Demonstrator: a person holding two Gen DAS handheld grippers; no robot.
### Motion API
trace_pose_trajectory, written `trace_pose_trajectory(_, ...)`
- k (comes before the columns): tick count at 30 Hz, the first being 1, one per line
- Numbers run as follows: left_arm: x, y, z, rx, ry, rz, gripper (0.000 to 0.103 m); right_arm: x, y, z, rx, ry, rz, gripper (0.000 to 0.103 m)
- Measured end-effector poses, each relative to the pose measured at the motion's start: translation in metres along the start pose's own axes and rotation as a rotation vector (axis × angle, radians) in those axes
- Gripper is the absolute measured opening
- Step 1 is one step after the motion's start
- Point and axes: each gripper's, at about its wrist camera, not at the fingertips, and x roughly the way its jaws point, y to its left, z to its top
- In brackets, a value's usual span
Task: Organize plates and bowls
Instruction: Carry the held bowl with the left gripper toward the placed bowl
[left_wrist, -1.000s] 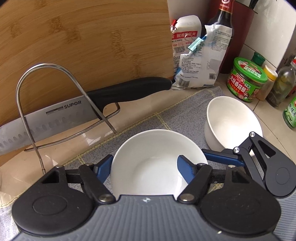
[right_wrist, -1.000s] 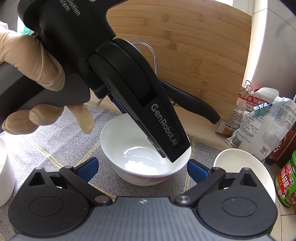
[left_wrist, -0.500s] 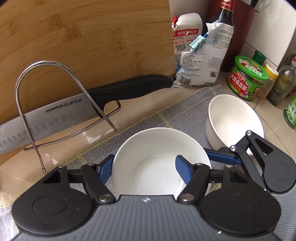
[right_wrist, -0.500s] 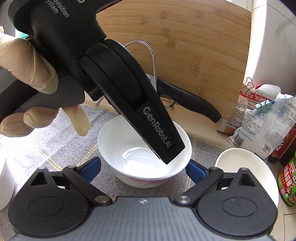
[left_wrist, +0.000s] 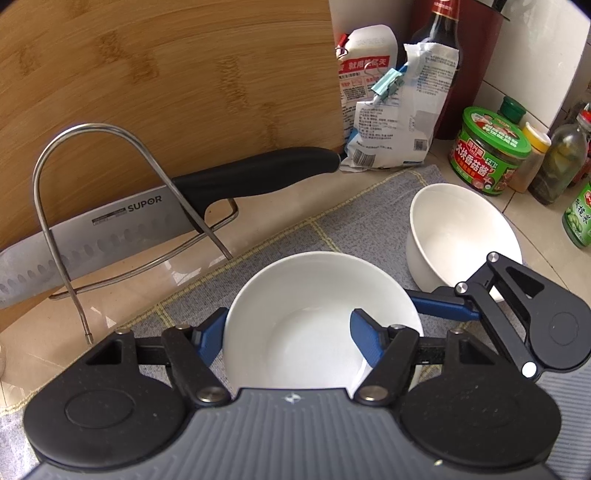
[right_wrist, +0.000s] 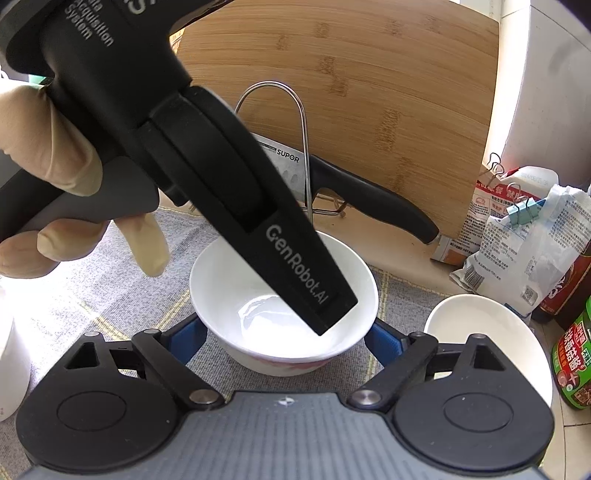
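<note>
The middle bowl (left_wrist: 314, 295) sits on a gray cloth (left_wrist: 362, 218) on the bench (left_wrist: 147, 284), low in the middle of the left view. The left gripper (left_wrist: 288, 332) is closed on it. One blue pad is on the outside of the bowl's left edge and the other pad is inside the bowl. A gloved hand (right_wrist: 55, 155) holds this gripper at the upper left of the right view.

The right gripper (right_wrist: 284, 339) is about half wide, and its jaws have just been closing with the same bowl between them. Its pads sit just beside the bowl's two sides, and I see no squeeze yet.

A second bowl (left_wrist: 461, 229) stands near, to the right, with a strip of cloth between the two edges. There is open cloth in front of the middle bowl. Past the cloth's far edge are a wire rack (left_wrist: 40, 177), a big knife (left_wrist: 110, 236) and a tall wood board (left_wrist: 166, 74). A green jar (left_wrist: 487, 155) stands behind the second bowl.
</note>
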Motion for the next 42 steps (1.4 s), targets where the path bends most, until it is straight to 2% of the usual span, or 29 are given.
trace_pose_trajectory(9, -0.026, -0.005, -0.008, -0.012, 0.000, 0.003, 0.070, -0.021, 0.007, 0.003, -0.032, -0.004, 0.023, 0.094)
trace_pose_trajectory(22, -0.074, -0.003, -0.034, -0.065, -0.007, 0.027, 0.070, -0.058, 0.029, 0.012, -0.078, -0.002, 0.111, 0.094)
trace_pose_trajectory(35, -0.126, 0.011, -0.080, -0.126, -0.039, 0.077, 0.070, -0.089, 0.079, 0.022, -0.147, -0.024, 0.171, 0.094)
trace_pose_trajectory(42, -0.150, 0.024, -0.110, -0.165, -0.027, 0.117, 0.070, -0.099, 0.116, 0.023, -0.179, -0.031, 0.221, 0.094)
